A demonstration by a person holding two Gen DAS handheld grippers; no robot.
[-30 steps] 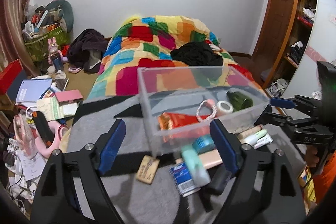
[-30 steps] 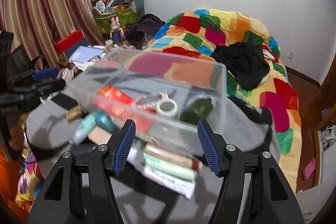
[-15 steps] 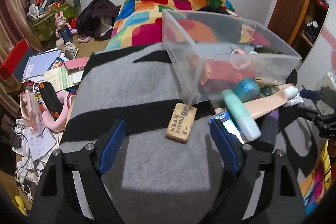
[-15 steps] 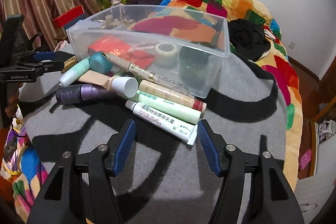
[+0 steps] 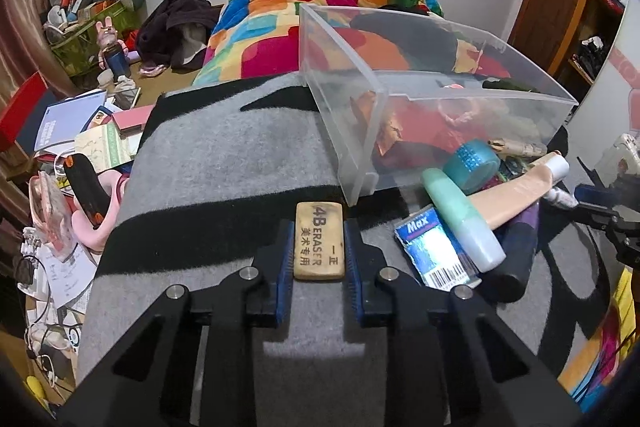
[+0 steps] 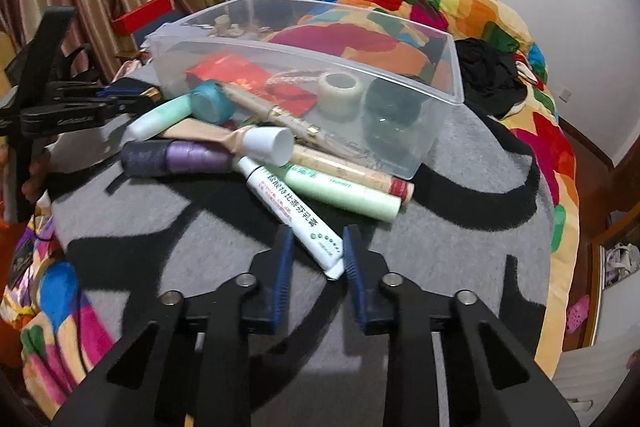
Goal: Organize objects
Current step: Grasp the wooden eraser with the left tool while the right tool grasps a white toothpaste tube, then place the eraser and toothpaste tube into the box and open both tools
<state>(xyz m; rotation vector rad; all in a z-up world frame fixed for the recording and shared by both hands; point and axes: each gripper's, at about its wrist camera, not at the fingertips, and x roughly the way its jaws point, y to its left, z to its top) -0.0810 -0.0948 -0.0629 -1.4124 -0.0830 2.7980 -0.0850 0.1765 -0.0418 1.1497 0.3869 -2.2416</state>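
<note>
Eraser (image 5: 319,241), long axis along my closing left gripper (image 5: 319,255), lies between its jaws; right gripper (image 6: 316,259) closing across white tube's (image 6: 294,213) crimped tail.

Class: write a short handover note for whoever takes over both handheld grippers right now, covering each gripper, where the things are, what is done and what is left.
Left gripper: jaws closing on the tan eraser, which lies flat on the grey blanket.
Right gripper: jaws closing around the tail of the white tube.
Clear bin: tipped on its side; red packet, tape roll and dark jar inside.
Left: the spilled tubes and bottles at its mouth, plus both held items.
</note>
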